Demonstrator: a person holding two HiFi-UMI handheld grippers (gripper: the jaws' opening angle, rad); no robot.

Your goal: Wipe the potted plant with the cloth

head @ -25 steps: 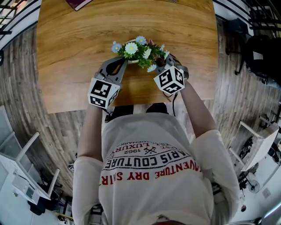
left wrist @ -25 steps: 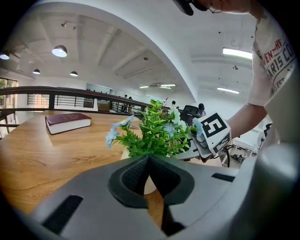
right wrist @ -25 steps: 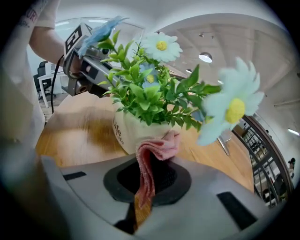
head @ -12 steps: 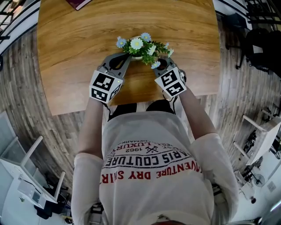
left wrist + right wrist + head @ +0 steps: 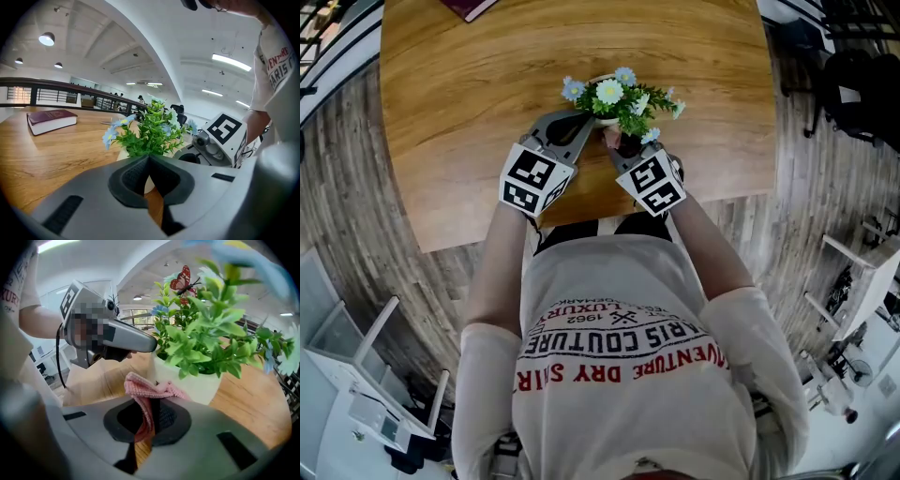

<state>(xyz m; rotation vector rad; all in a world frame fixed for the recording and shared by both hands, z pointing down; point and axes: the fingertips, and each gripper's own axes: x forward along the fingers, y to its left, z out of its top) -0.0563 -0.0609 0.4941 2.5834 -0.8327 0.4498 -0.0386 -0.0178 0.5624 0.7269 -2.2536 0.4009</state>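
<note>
The wooden table (image 5: pixel 469 112) fills the top of the head view, its warm grain running crosswise. Around it lies a grey wood-plank floor (image 5: pixel 366 206), showing on both sides. A maroon book (image 5: pixel 50 120) lies flat near the table's far edge. White frame furniture (image 5: pixel 356 375) stands at lower left and more white pieces (image 5: pixel 862 281) at right. The dark shapes (image 5: pixel 862 94) at upper right are too dim to name. A dark railing (image 5: pixel 47 86) runs behind the table. Overhead is a white curved ceiling (image 5: pixel 140 42), with round lamps (image 5: pixel 46 39) glowing on one side and bright strip lights (image 5: pixel 231 62) on the other.

Potted plant (image 5: pixel 617 97) on table (image 5: pixel 459 122) — book (image 5: pixel 50 121) beyond
</note>
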